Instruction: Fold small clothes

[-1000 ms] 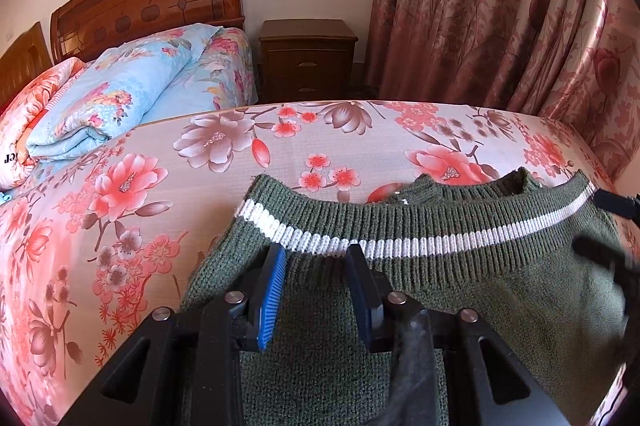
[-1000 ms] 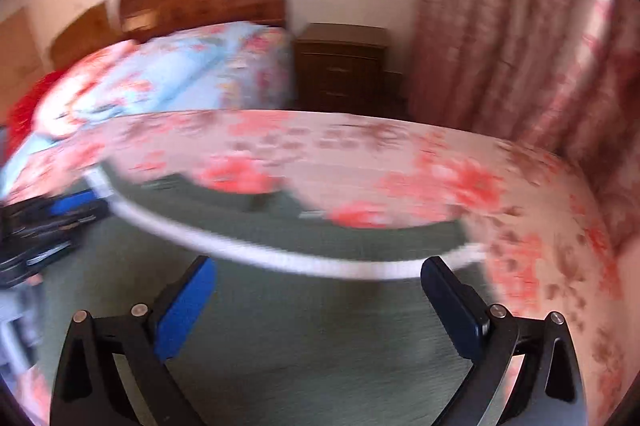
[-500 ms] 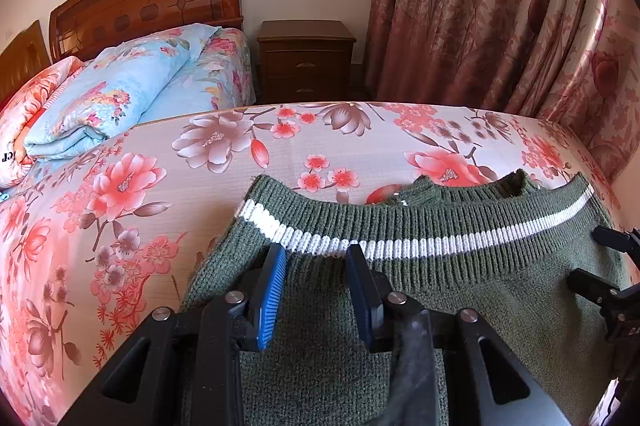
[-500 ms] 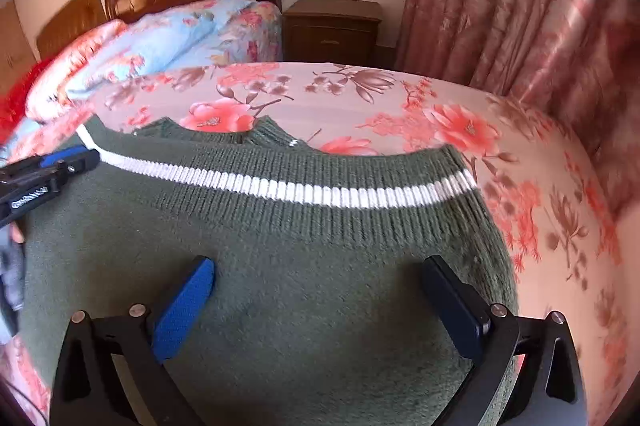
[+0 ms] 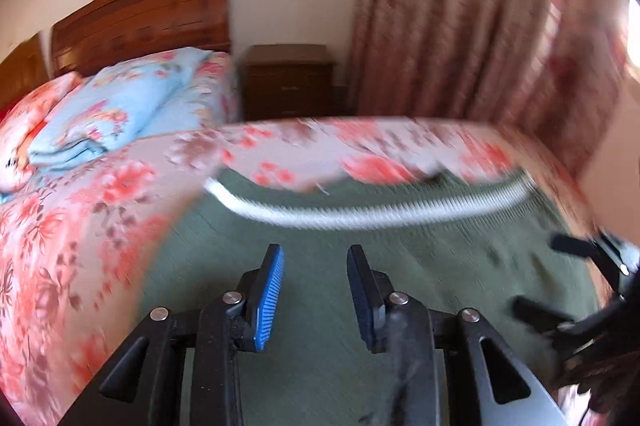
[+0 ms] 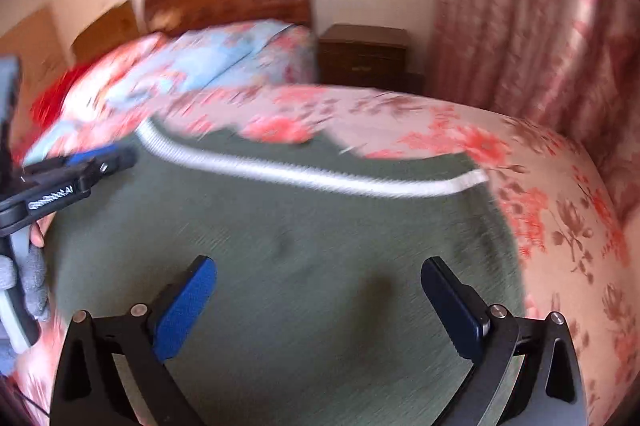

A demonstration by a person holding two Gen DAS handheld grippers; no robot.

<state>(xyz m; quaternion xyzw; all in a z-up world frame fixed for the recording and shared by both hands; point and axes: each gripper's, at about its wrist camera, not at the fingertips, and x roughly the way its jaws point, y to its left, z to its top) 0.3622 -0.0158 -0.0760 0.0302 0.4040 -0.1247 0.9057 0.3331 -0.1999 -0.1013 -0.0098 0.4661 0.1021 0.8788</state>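
Observation:
A dark green knitted sweater with a white stripe near its far edge lies flat on the floral bed sheet. My left gripper hovers over the sweater's left half, its jaws narrowly open and empty. My right gripper stands wide open above the right half of the sweater, nothing between its pads. Each gripper shows at the edge of the other's view: the right gripper and the left gripper. Both views are motion-blurred.
A folded light-blue floral quilt and pillows lie by the wooden headboard. A dark nightstand stands beyond the bed, with pink floral curtains to its right. The bed's right edge drops off near the sweater.
The left gripper has drawn back from the striped edge, which now lies farther ahead of its tips. Both hands have shifted and both views have blurred. The jaws look the same.

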